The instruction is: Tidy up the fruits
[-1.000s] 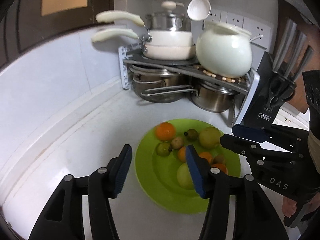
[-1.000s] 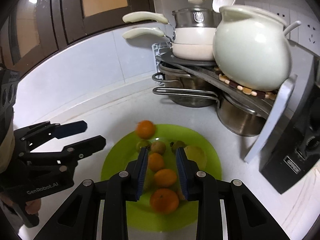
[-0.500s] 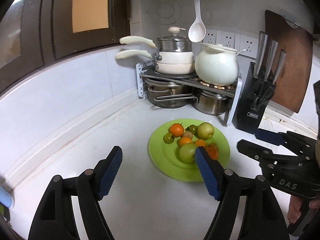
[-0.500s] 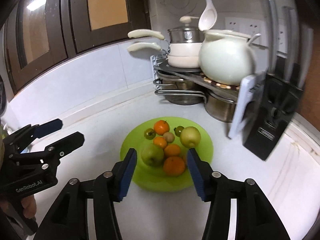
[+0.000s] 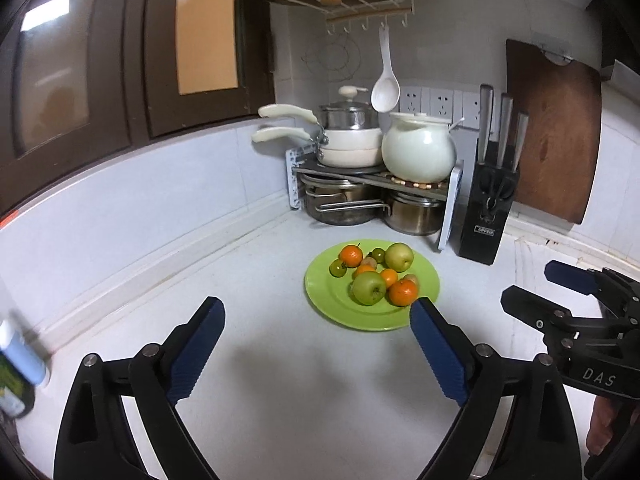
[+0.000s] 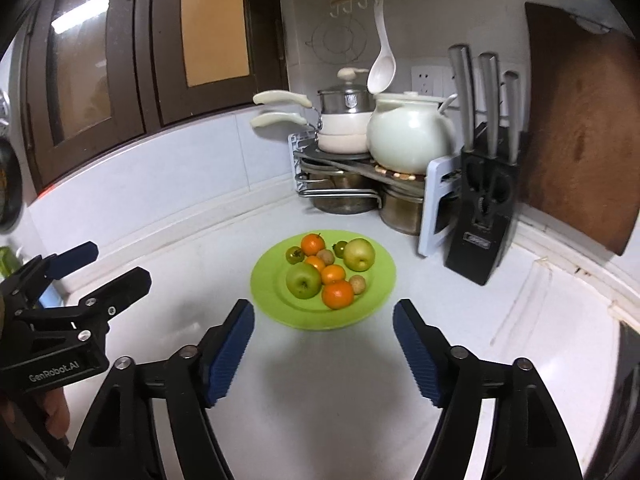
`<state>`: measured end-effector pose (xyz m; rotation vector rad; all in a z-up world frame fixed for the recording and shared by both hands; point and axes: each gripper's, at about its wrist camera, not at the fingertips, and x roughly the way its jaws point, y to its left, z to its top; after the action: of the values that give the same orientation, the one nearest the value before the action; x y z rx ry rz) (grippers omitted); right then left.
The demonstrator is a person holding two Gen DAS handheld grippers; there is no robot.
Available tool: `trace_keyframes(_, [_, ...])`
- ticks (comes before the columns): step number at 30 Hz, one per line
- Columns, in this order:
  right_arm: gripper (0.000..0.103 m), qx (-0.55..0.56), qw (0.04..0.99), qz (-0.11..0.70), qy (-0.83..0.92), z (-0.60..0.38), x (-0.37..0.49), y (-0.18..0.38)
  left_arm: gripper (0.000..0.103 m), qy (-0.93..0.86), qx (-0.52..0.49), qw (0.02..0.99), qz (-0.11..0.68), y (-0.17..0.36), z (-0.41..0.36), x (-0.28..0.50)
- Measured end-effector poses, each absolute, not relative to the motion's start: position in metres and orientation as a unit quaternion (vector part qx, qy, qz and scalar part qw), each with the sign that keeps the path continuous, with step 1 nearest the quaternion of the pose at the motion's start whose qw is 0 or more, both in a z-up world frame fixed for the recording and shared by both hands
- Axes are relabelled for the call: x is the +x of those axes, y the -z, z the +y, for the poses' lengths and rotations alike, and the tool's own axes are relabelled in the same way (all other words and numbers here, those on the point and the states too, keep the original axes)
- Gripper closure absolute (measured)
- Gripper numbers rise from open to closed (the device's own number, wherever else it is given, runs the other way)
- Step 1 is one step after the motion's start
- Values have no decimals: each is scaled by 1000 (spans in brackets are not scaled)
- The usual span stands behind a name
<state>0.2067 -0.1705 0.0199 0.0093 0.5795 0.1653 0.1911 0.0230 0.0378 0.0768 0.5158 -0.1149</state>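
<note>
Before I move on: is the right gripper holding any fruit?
No. The right gripper is open and empty, its jaws just opening; all fruit lies on the green plate.

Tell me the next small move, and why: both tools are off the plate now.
Probably none beyond parking: left tool and right tool, jaws just opened, hold nothing, and every visible fruit already sits on the green plate.
</note>
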Motion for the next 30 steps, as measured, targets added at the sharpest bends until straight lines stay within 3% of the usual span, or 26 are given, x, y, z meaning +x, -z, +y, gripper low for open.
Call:
trace_keyframes(10, [20,-17,958,270,-95,-189,145,-33,0,37,27,970,240,-45,0,118])
trace_keyframes(30, [17,-13,960,262,-100,-206,50,-39,0,39,28,972,229,-52,-15,28])
